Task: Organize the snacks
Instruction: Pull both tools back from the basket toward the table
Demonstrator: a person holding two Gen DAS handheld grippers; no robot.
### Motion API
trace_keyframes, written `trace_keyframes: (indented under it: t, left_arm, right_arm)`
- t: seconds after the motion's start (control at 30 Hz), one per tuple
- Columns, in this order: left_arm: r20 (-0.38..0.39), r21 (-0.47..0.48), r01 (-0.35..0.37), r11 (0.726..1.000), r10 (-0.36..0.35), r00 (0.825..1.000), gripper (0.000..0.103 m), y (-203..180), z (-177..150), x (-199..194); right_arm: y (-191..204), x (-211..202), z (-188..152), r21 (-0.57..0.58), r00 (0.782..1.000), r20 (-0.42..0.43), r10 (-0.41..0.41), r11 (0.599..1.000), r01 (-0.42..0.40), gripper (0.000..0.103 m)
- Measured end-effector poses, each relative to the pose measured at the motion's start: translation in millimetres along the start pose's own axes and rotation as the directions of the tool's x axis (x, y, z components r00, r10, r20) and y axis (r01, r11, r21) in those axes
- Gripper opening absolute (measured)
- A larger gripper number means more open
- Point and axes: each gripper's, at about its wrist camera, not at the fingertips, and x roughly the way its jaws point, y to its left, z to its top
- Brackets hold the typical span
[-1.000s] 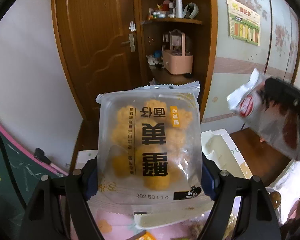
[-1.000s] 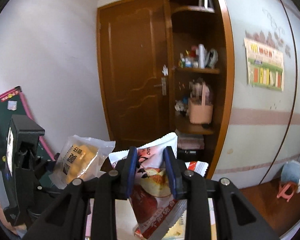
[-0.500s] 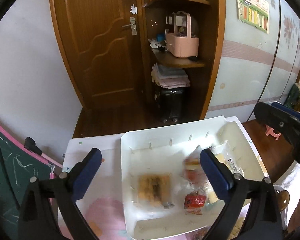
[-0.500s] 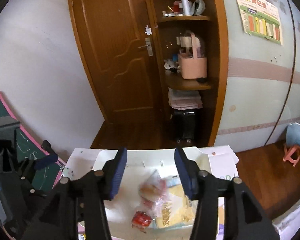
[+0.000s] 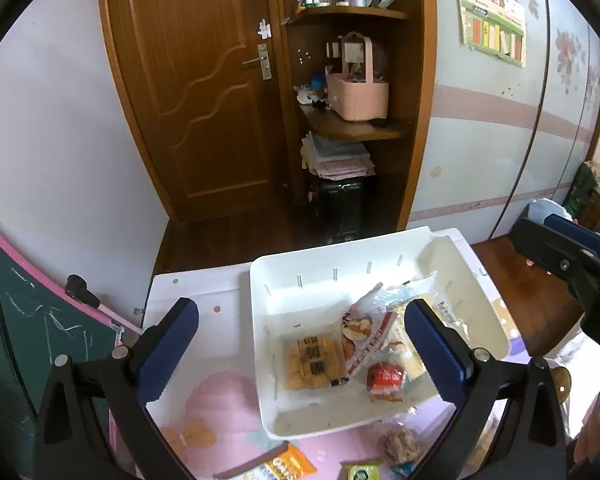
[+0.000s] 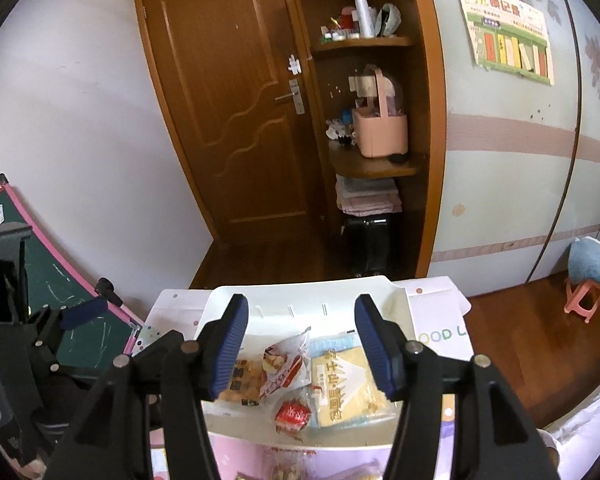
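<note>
Both my grippers, left [image 5: 300, 344] and right [image 6: 298, 344], are opening, nothing between their fingers. Below them, one white tray [image 5: 320, 276] holds four snack packets [image 5: 314, 362].

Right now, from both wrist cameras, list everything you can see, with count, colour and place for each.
bin: one, white, on the table.
snack packs in the bin: four. Yellow biscuit pack at left; red and white pack leaning across the middle; small red pack nearest the camera; pale yellow and blue pack at right.
loose snacks: a few, orange, brown and green, on the pink cloth in front of the bin.
basket: one, pink, on the corner shelf.
folded cloths: one stack, pale, under that shelf.
door: one, brown, shut.
poster: one, green and yellow, on the wall.
chalkboard: one, green with pink frame, far left.
stool: one, pink, on the floor at right.
left gripper: jaws opening, empty.
right gripper: jaws opening, empty.
</note>
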Motion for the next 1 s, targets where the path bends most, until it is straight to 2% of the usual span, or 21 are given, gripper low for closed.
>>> trace_keyframes:
  t: [0.27, 0.5, 0.73, 1.0]
  left_arm:
    - [0.063, -0.032, 0.034, 0.999, -0.031, 0.997, 0.102, 7.6, -0.8, -76.2]
    - [0.098, 0.034, 0.022, 0.999, -0.025, 0.995, 0.102, -0.6, -19.0, -131.0]
    - [0.053, 0.063, 0.07, 0.996, -0.074, 0.996, 0.102, -5.6, -64.5, -157.7]
    - [-0.019, 0.056, 0.108, 0.993, -0.107, 0.994, 0.102, -13.5, -151.2, -149.4]
  right_arm:
    - [9.4, -66.0, -2.9, -0.05, 0.998, 0.051, -0.03, 0.998, 0.032, 0.056]
    - [14.8, -117.6, -20.8, -0.078, 0.997, 0.073, -0.007, 0.997, 0.013, 0.061]
    - [22.5, -145.2, -62.6, -0.131, 0.999, 0.035, 0.019, 0.991, -0.014, 0.061]
    - [27.9, -140.7, -134.5, -0.172, 0.998, -0.058, 0.039, 0.984, -0.048, 0.061]
